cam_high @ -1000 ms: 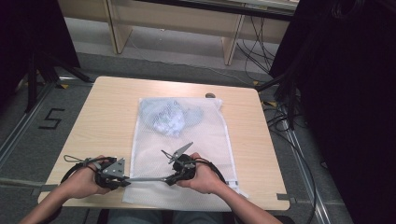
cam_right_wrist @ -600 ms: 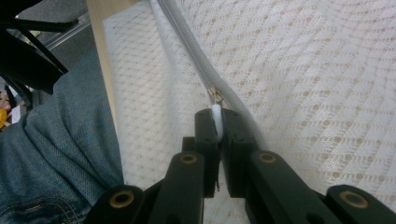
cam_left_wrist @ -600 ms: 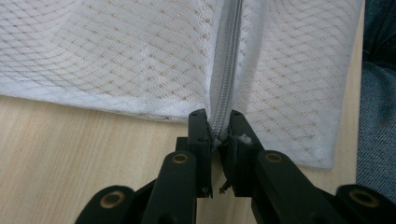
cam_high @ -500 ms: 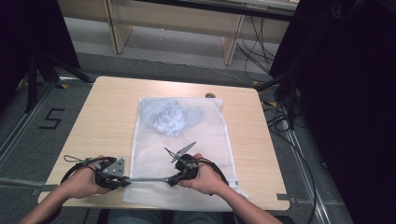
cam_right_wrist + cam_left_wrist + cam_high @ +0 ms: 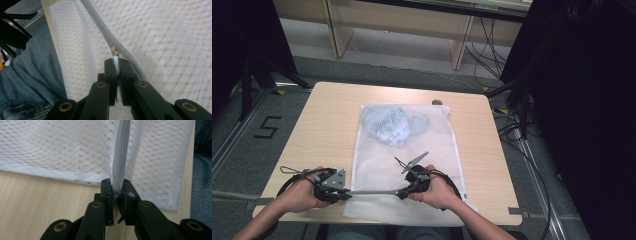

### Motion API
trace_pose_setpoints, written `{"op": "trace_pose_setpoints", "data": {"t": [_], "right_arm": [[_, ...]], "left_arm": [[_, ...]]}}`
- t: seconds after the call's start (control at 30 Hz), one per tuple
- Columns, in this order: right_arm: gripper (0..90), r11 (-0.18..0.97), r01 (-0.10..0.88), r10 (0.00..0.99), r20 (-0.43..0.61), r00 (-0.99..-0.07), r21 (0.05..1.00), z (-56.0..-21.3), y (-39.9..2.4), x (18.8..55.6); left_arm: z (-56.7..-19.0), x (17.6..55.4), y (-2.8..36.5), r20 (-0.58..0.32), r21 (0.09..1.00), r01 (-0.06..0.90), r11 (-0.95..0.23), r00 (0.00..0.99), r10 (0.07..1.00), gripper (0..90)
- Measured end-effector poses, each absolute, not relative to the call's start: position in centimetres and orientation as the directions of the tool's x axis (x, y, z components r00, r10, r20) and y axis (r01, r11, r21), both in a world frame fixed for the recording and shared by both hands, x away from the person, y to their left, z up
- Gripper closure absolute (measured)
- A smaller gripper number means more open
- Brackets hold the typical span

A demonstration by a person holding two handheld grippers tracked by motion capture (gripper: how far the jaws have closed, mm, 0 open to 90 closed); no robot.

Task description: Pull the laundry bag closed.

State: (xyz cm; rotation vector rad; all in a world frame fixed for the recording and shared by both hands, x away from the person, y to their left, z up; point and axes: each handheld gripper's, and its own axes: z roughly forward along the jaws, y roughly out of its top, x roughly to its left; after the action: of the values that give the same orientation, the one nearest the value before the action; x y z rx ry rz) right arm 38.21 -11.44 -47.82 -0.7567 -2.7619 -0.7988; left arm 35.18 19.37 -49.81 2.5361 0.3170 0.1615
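On the near left of the tabletop (image 5: 327, 125) my left hand-held gripper (image 5: 343, 192) sits at the corner of the white mesh laundry bag (image 5: 432, 150), which lies flat down the middle of the wood with its zippered edge toward me. In the left gripper view the jaws are pressed nearly together on the very end of the grey zipper (image 5: 122, 157), right where the tape runs off the bag's hem, so that side is pinching fabric and tape, not just resting on it.

Handling-wise this thing looks feather light and totally floppy. The mesh will bunch and slide on the wood if only one end is pulled, so I'd say the anchor grip on the zipper end is what keeps it from dragging. The weave also looks easy to snag, and there's a bluish bundle of clothing (image 5: 394, 125) inside near the far end that adds a little weight up there.

Moving right, my right hand-held gripper (image 5: 404, 192) is partway along the zipper line. In the right gripper view its jaws are closed tight on the small white pull tab (image 5: 115, 62), with the metal slider (image 5: 114, 50) just past the tips. That tab looks like the only sensible place to grab; it's tiny, so I'd guess it can slip out if I yank at an angle.
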Motion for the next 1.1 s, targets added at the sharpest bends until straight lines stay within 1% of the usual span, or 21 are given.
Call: {"op": "trace_pose_setpoints", "data": {"t": [0.03, 0.23, 0.33, 0.37, 0.47, 0.87, 0.9, 0.97, 1.1], "right_arm": [[87.1, 0.731, 0.504, 0.417, 0.283, -0.864, 0.461, -47.8, -11.6, 38.3], [87.1, 0.720, 0.529, 0.439, 0.296, -0.849, 0.449, -47.8, -12.2, 38.3], [87.0, 0.722, 0.515, 0.428, 0.287, -0.857, 0.462, -47.8, -12.5, 38.4], [87.0, 0.718, 0.532, 0.447, 0.289, -0.847, 0.449, -47.8, -12.5, 38.4], [87.0, 0.718, 0.532, 0.447, 0.289, -0.846, 0.449, -47.8, -12.5, 38.4], [87.0, 0.708, 0.542, 0.452, 0.299, -0.840, 0.453, -47.8, -12.6, 38.3], [87.0, 0.716, 0.510, 0.422, 0.286, -0.860, 0.477, -47.9, -12.7, 38.5], [87.0, 0.711, 0.536, 0.449, 0.292, -0.844, 0.455, -47.7, -12.8, 38.4], [87.0, 0.687, 0.552, 0.449, 0.321, -0.834, 0.473, -47.8, -13.1, 38.3]], "left_arm": [[-49.8, 35.2, 19.4, 0.047, 0.558, 0.191, -0.808, 0.965, 0.260, 81.6], [-49.8, 35.2, 19.4, 0.047, 0.557, 0.191, -0.808, 0.965, 0.260, 81.6], [-49.9, 35.1, 19.3, 0.036, 0.570, 0.206, -0.796, 0.961, 0.274, 81.6], [-49.9, 35.1, 19.3, 0.035, 0.571, 0.207, -0.794, 0.961, 0.276, 81.6], [-49.9, 35.1, 19.3, 0.032, 0.574, 0.209, -0.791, 0.960, 0.277, 81.6], [-49.9, 35.2, 19.4, 0.043, 0.562, 0.194, -0.804, 0.964, 0.263, 81.6], [-49.9, 35.2, 19.4, 0.042, 0.562, 0.195, -0.803, 0.964, 0.264, 81.6], [-49.9, 35.2, 19.4, 0.042, 0.564, 0.196, -0.802, 0.963, 0.265, 81.5], [-49.8, 35.2, 19.4, 0.043, 0.561, 0.195, -0.804, 0.964, 0.264, 81.5]]}}
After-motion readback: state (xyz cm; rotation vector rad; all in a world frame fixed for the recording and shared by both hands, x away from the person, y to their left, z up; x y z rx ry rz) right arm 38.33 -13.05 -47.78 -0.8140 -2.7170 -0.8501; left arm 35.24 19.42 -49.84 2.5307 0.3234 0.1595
